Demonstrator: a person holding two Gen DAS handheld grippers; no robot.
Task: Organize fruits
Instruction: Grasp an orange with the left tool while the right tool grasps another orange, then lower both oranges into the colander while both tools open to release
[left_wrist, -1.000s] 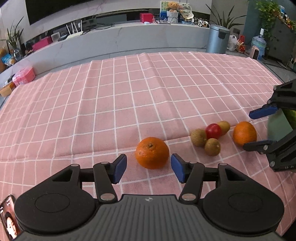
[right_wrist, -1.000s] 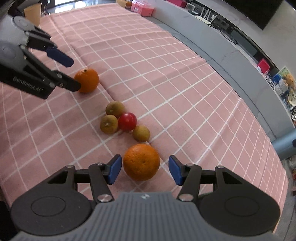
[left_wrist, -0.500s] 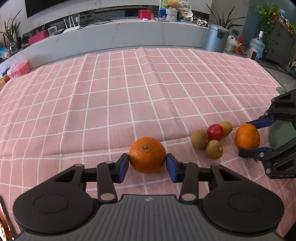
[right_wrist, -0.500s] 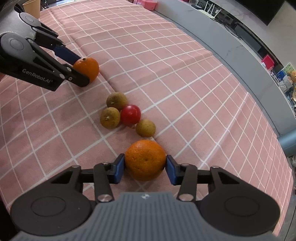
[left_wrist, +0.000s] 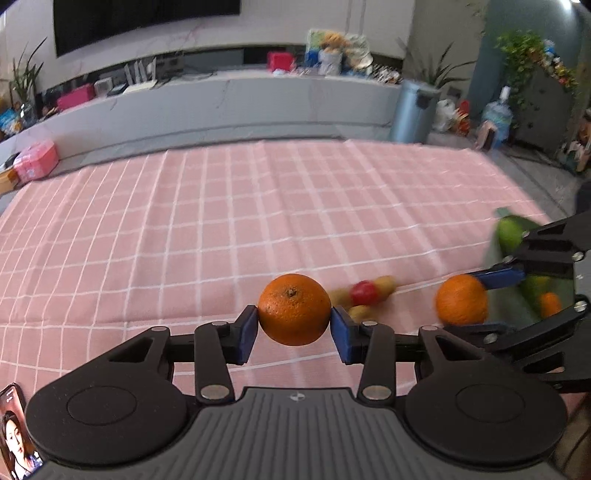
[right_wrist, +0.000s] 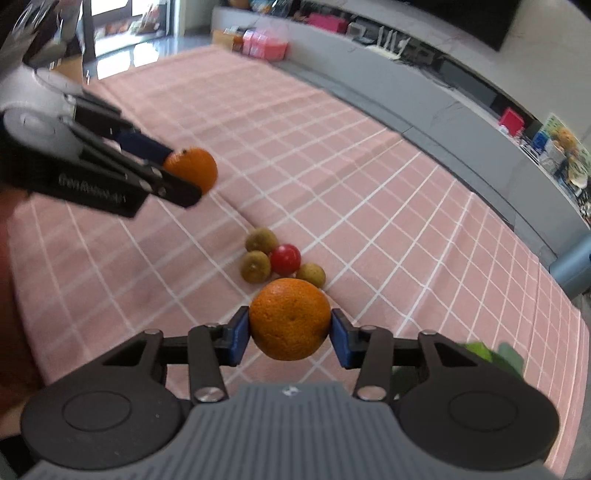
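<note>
Two oranges, three small brown-green round fruits and one small red fruit are visible on or above a pink checked tablecloth (left_wrist: 258, 206). The left gripper (left_wrist: 294, 328) is clenched on the first orange (left_wrist: 294, 309): both blue pads press its flanks, the stem scar faces up and toward the camera, and the rind is bright, finely dimpled and glossy. The right gripper (right_wrist: 290, 334) is likewise clenched on the second orange (right_wrist: 290, 318), whose pitted skin is slightly duller and shows a small dark navel near its centre. Both oranges appear raised clear of the cloth. In the right wrist view the left gripper with its orange lies at 10 o'clock from the held orange; in the left wrist view the right gripper with its orange lies at 3 o'clock. The cluster of small fruits rests on the cloth between the two grippers, at 12 o'clock just beyond the right-held orange: the red fruit (right_wrist: 284, 258) sits in the middle, touching the three brown-green fruits (right_wrist: 255, 266) at its 9, 11 and 4 o'clock. Green fruit or leaves (left_wrist: 511, 230) show blurred at the right edge of the left wrist view, behind the right gripper; their number cannot be told.
</note>
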